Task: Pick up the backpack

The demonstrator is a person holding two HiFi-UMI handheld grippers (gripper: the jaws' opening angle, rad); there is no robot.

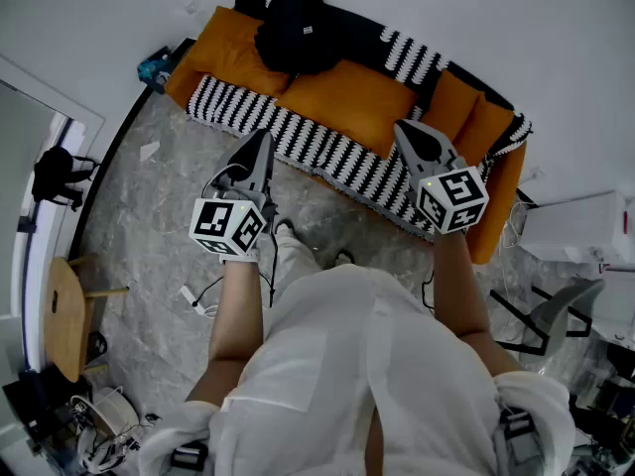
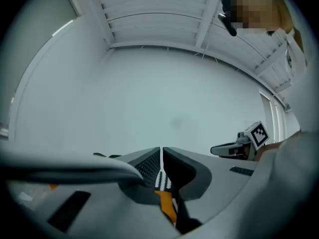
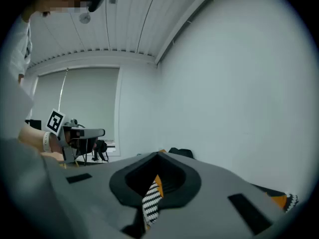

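Note:
The black backpack lies on the back of a sofa with orange cushions and a black-and-white striped cover. Both grippers are held in the air in front of the sofa, well short of the backpack. My left gripper is shut with nothing in it, its jaws meeting at a thin seam. My right gripper is also shut and empty. In the right gripper view a bit of the backpack shows just over the jaws. Each gripper view shows the other gripper off to the side.
A round wooden stool stands at the left over a marble-patterned floor. Cables and a plug lie near my feet. A white box and a chair stand at the right, and a dark bag by the left doorway.

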